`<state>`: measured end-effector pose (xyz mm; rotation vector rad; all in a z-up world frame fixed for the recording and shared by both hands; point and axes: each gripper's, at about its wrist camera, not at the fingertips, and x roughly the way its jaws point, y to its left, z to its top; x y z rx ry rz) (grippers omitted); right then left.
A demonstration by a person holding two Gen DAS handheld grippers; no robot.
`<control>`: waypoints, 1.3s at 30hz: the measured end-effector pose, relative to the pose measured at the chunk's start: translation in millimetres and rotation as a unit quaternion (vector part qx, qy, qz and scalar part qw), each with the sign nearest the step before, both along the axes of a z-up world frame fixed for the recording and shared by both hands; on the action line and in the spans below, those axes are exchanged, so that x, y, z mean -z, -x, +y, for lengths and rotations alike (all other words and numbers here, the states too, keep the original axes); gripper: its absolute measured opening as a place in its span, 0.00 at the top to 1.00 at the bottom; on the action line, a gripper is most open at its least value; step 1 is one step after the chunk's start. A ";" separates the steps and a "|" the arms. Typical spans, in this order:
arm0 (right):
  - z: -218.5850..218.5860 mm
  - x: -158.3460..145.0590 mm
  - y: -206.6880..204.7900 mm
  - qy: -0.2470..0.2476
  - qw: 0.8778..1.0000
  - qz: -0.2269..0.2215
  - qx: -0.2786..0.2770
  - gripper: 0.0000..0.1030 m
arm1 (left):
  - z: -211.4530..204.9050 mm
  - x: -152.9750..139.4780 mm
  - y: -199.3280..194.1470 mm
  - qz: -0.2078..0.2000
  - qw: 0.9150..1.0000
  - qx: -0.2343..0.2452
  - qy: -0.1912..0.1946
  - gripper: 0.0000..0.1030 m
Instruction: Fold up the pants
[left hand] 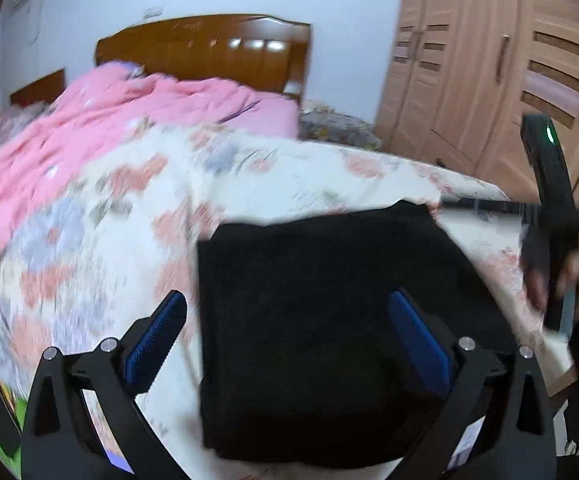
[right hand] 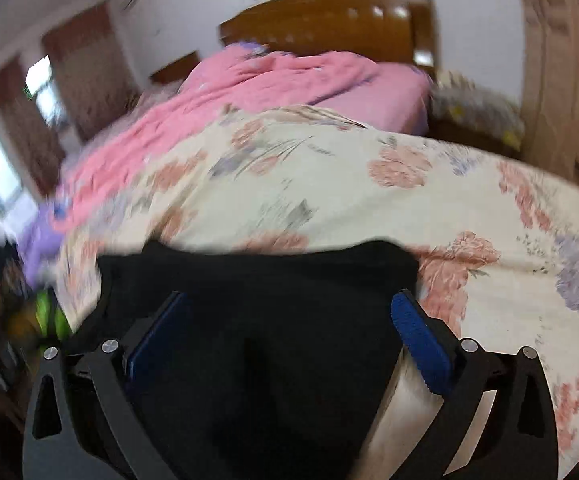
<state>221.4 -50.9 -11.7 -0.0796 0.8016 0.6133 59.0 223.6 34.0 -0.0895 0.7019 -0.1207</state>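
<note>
Black pants [left hand: 329, 320] lie folded into a flat rectangle on the floral bedspread [left hand: 129, 208], near the bed's front edge. My left gripper [left hand: 289, 312] hovers over them, open, its blue pads [left hand: 157, 340] wide apart and holding nothing. At the right edge of the left wrist view, a hand [left hand: 577, 276] holds the other black gripper tool. In the right wrist view the same pants [right hand: 257, 312] fill the lower middle. My right gripper [right hand: 291, 312] is above them, open, with blue pads [right hand: 421, 340] spread and empty. Both views are motion-blurred.
A pink quilt [left hand: 89, 128] is bunched toward the wooden headboard [left hand: 209, 48]. A light wooden wardrobe [left hand: 489, 60] stands to the right of the bed. Windows and a door [right hand: 29, 120] show on the left of the right wrist view. Floral bedspread [right hand: 369, 184] stretches beyond the pants.
</note>
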 end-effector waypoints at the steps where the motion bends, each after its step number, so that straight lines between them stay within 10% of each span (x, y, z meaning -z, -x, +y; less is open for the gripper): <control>1: 4.8 2.1 12.4 0.011 1.000 -0.009 -0.010 0.04 | -8.5 -3.1 -12.0 0.008 1.000 0.007 -0.016 0.02; 7: 25.4 28.1 72.8 0.057 0.996 -0.004 -0.070 0.04 | -32.9 41.3 -85.8 0.110 0.991 0.012 -0.078 0.02; 39: -1.5 57.6 74.1 0.024 0.998 0.008 -0.054 0.04 | -10.0 65.1 -69.7 0.091 0.994 -0.028 -0.059 0.01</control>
